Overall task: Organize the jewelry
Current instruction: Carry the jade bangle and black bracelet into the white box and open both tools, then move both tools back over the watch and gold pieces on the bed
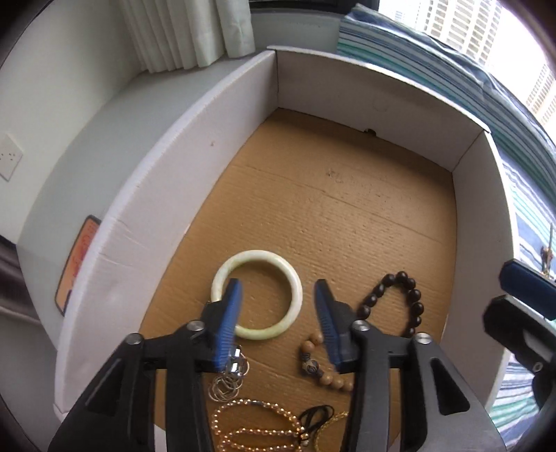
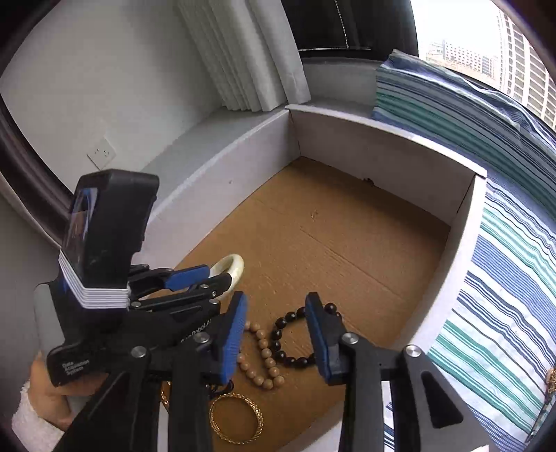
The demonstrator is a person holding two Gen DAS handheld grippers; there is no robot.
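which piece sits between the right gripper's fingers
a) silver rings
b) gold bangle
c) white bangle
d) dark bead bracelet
d: in the right wrist view the open right gripper straddles the dark bead bracelet on the box floor, pads not pressing it.

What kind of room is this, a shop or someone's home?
Probably a home bedroom high up: a striped quilt lies beside the cardboard box, pleated curtains hang nearby, and tower blocks show outside.

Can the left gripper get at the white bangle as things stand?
Probably yes. The left gripper is open right over the white bangle, one finger across its rim; nothing lies on the bangle, and the dark bead bracelet sits clear beside it.
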